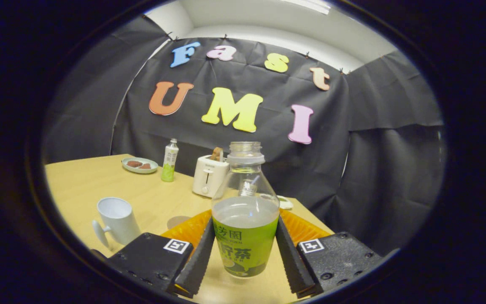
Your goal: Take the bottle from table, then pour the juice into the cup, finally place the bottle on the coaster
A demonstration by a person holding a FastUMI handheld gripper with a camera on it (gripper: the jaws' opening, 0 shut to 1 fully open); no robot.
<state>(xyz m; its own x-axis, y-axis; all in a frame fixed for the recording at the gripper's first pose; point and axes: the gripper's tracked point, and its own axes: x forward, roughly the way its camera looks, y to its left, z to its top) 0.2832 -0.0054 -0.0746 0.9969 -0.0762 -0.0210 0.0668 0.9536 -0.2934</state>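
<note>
So I've got the bottle (245,211) pinned between my fingers (198,257), both sides pressing on the green label, gripper (243,259) clamped on it. It's upright, cap off, open neck at the top, clear liquid up to about the shoulder of the label. Its base looks lifted a bit off the table (78,185), though I can't say for sure.

The white cup (116,221) is off to my left, just ahead of the left finger, standing upright with its handle pointing toward me and its mouth open. There's bare wood between it and the bottle, so some room on that side. A small round greyish patch (178,221) sits on the table between the cup and the bottle, could be the coaster, hard to tell. An orange ribbed thing (190,228) shows right behind the bottle on both sides, close up against my fingers.

Further back: a white toaster (209,177) with a slice poking out, almost straight beyond the bottle. Left of that a second small bottle (169,161) with a green bottom, then a pale plate (140,165) with brown bits on it, near the far table edge.

The table's right edge runs in close past my right finger, dark cloth drop behind it. Much more open tabletop to the left than right.
</note>
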